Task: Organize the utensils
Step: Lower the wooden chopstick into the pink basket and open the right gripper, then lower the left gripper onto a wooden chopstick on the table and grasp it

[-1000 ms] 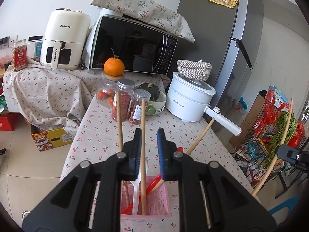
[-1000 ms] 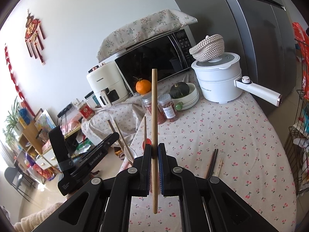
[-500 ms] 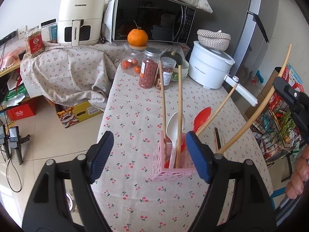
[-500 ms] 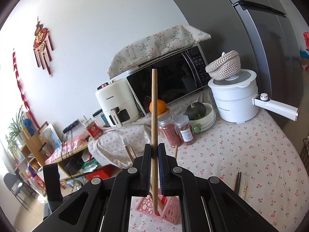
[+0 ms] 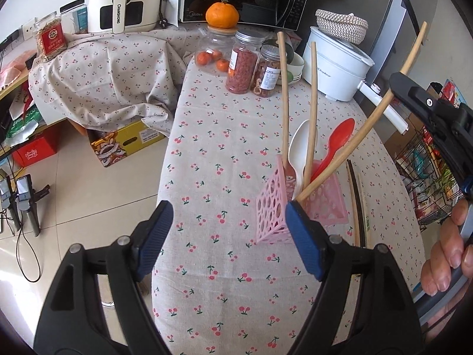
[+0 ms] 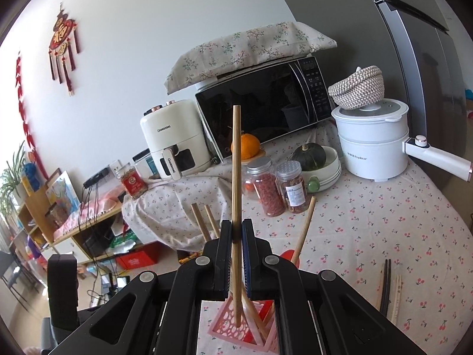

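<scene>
A pink perforated utensil holder [image 5: 276, 204] stands on the cherry-print tablecloth [image 5: 224, 136]. It holds wooden sticks [image 5: 310, 112], a white spoon [image 5: 300, 148] and a red spoon [image 5: 340, 136]. My left gripper [image 5: 227, 236] is open and empty, just in front of the holder. My right gripper [image 6: 235, 233] is shut on a long wooden stick [image 6: 236, 177], whose lower end hangs over the holder [image 6: 233, 325]. In the left wrist view the right gripper's black body shows at the right, with that stick [image 5: 369, 121] slanting into the holder.
Dark and pale chopsticks [image 5: 359, 204] lie on the cloth right of the holder. Jars [image 5: 245, 62], an orange [image 5: 222, 14], a white pot [image 5: 337, 65], a microwave [image 6: 266, 103] and an air fryer [image 6: 174, 139] stand at the back. The table's left edge drops to the floor.
My left gripper opened, let go of a wooden stick in the holder and drew back. My right gripper brought its stick over the holder.
</scene>
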